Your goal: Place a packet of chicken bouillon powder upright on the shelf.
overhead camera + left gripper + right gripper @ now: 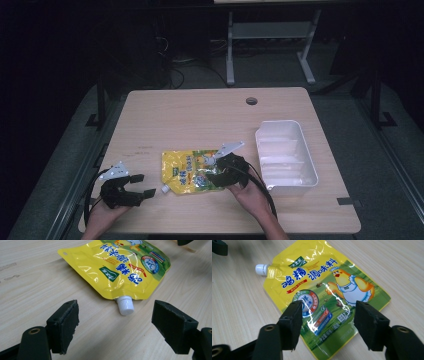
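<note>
A yellow spouted pouch (189, 172) with a chicken picture lies flat on the wooden table (200, 120), its white cap (163, 189) pointing toward the front left. My right gripper (220, 172) is open and hovers over the pouch's right end; in the right gripper view the pouch (324, 290) lies under and between the jaws. My left gripper (139, 185) is open, just left of the cap. In the left gripper view the cap (125, 305) sits between the spread jaws, a little ahead of them, and the pouch (120, 267) lies beyond it.
A white plastic bin (286, 157) stands empty at the right of the table, close to my right hand. A round cable hole (251, 101) is near the far edge. Beyond the table is a dark floor with a white table frame (270, 40).
</note>
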{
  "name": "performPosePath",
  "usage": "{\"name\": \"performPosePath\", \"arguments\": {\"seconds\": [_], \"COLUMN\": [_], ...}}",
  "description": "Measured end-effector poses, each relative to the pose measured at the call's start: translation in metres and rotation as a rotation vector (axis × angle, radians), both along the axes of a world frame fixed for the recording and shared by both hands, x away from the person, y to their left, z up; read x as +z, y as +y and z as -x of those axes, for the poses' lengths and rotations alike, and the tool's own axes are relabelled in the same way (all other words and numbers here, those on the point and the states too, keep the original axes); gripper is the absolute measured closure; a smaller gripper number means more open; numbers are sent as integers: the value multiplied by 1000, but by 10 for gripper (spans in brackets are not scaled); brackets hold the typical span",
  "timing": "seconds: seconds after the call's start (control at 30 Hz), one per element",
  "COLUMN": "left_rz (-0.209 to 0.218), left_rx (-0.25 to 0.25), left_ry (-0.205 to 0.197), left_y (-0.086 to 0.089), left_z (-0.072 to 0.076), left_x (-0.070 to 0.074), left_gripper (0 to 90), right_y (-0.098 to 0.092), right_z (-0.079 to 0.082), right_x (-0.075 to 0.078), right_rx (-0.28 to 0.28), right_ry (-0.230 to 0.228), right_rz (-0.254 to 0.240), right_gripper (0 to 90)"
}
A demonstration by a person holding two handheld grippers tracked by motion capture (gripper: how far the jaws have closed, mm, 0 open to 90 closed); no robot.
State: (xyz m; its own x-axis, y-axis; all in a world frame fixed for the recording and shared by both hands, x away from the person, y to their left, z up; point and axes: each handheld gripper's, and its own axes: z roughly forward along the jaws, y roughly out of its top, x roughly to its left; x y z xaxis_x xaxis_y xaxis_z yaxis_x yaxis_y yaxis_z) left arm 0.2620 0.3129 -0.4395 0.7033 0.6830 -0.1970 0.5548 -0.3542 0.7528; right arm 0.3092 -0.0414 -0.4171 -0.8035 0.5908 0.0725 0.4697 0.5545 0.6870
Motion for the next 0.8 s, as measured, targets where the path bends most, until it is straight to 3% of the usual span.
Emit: {"name": "performPosePath", "arguments": {"seconds": [0.13,0.37,0.53,0.8], "left_rz": [6,-6,-17,-15], "left_rx": [6,10,8,53], "left_ry": [3,15,31,81], "left_y": [-1,-10,-18,-23], "left_z": [-3,-14,-22,-43], "left_x": [0,0,0,-5], "left_gripper": [212,213,214,216], "right_y": [3,13,13,15], "right_z": [-5,-10,-10,-6], "right_x": [-5,-23,-25,-27], "right_rx": [7,20,15,13], "right_ry": [20,73,73,36], "right_rz": [2,53,50,70], "right_gripper": [462,524,534,545]}}
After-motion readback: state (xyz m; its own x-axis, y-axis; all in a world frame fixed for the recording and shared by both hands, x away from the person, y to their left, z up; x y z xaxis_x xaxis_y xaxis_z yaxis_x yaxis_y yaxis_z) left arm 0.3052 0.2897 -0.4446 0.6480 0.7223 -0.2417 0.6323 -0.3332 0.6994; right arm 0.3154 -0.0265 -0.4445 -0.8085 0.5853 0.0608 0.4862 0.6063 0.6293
